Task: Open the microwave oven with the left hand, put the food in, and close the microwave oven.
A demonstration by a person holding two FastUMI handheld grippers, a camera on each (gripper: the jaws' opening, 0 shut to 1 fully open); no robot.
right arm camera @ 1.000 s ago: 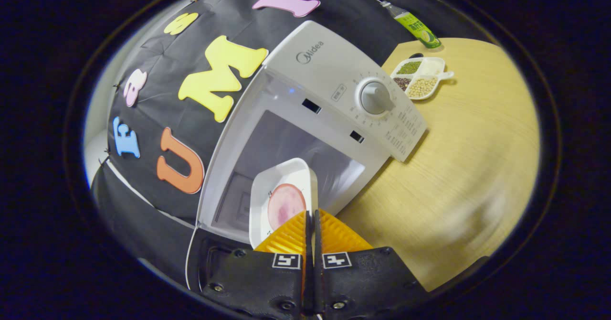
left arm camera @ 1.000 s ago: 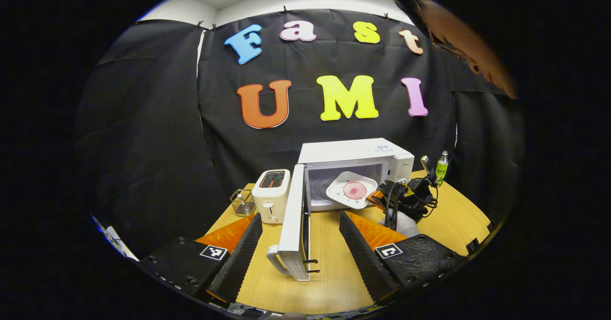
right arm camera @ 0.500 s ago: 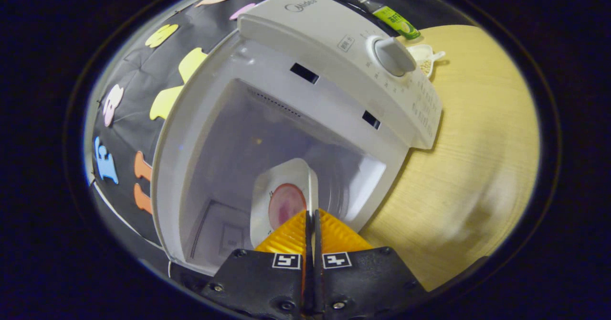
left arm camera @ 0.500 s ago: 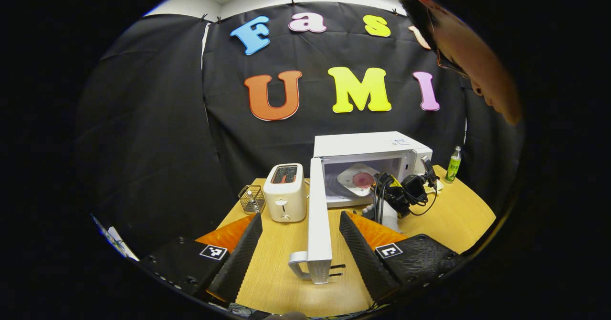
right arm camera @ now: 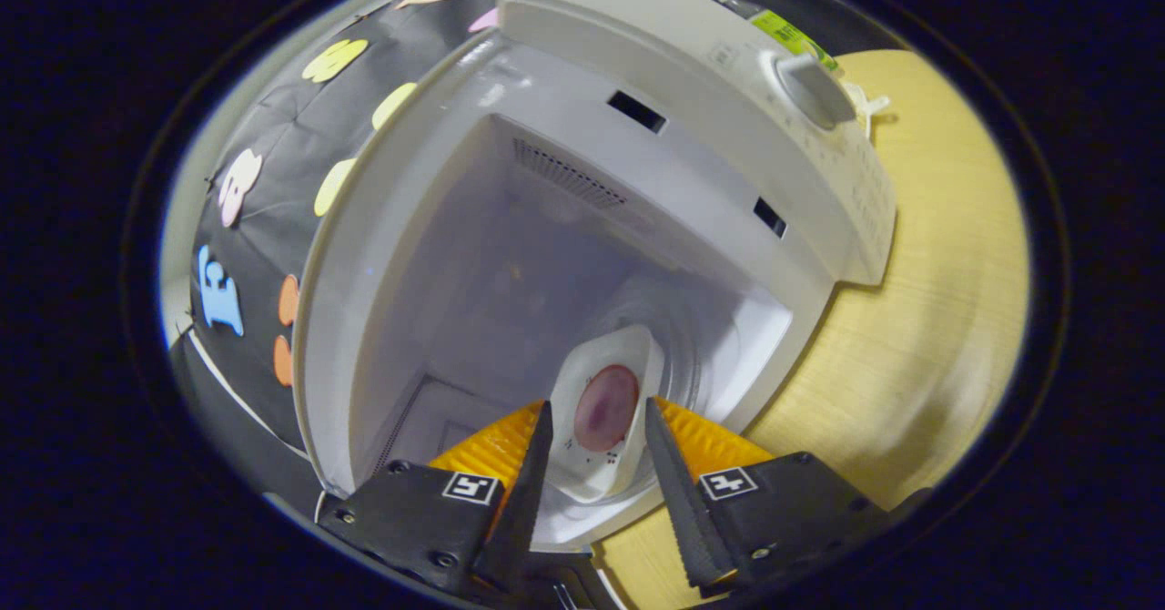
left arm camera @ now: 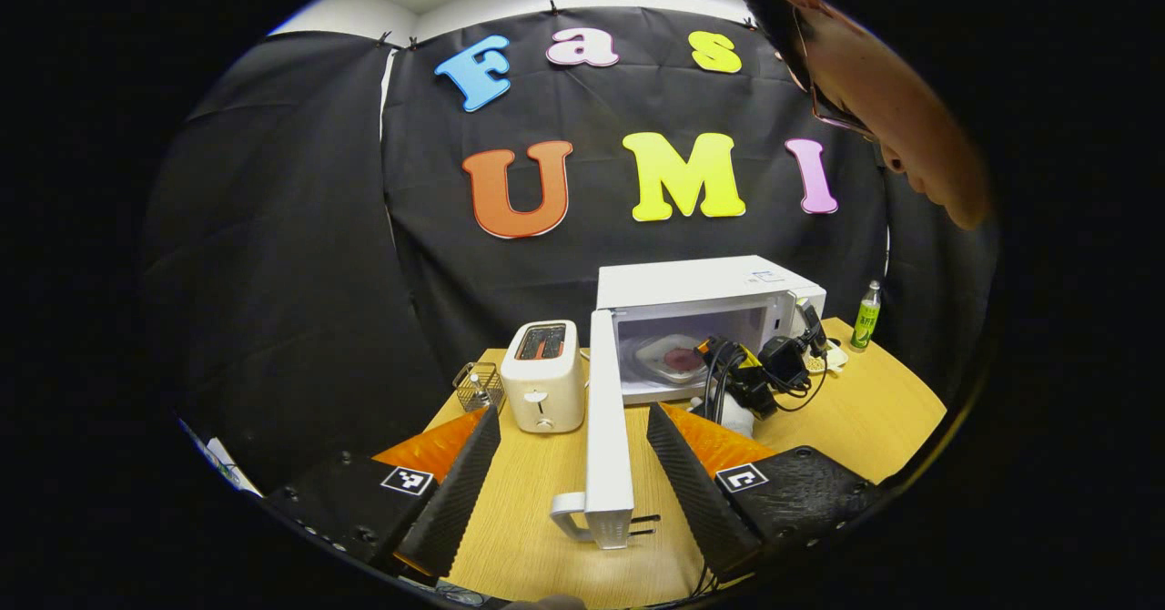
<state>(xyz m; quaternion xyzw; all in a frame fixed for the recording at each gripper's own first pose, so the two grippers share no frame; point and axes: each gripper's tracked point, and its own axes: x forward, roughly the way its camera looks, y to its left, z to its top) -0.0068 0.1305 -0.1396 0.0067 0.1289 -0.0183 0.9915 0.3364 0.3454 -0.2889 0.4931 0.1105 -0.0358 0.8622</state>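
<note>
The white microwave [left arm camera: 701, 287] stands at the back of the table with its door [left arm camera: 605, 428] swung fully open, edge-on between my left gripper's fingers. My left gripper [left arm camera: 573, 412] is open and holds nothing, with the door handle [left arm camera: 569, 510] just in front of it. A white plate [right arm camera: 628, 346] with a round reddish slice of food [right arm camera: 608, 401] lies flat on the turntable inside the cavity. My right gripper [right arm camera: 598, 407] is open at the cavity mouth, one finger on either side of the plate's near end. In the left gripper view the right gripper [left arm camera: 755, 373] reaches into the oven.
A cream toaster [left arm camera: 544, 375] and a small wire basket [left arm camera: 478, 385] stand left of the door. A green bottle [left arm camera: 866, 316] and a small divided dish [right arm camera: 860, 100] sit right of the microwave on the wooden table [left arm camera: 874, 410]. A person's head [left arm camera: 874, 91] leans in at the upper right.
The right gripper went from shut on the plate's edge to open. The plate moved deeper into the oven and now lies flat on the turntable. The left gripper barely shifted.
</note>
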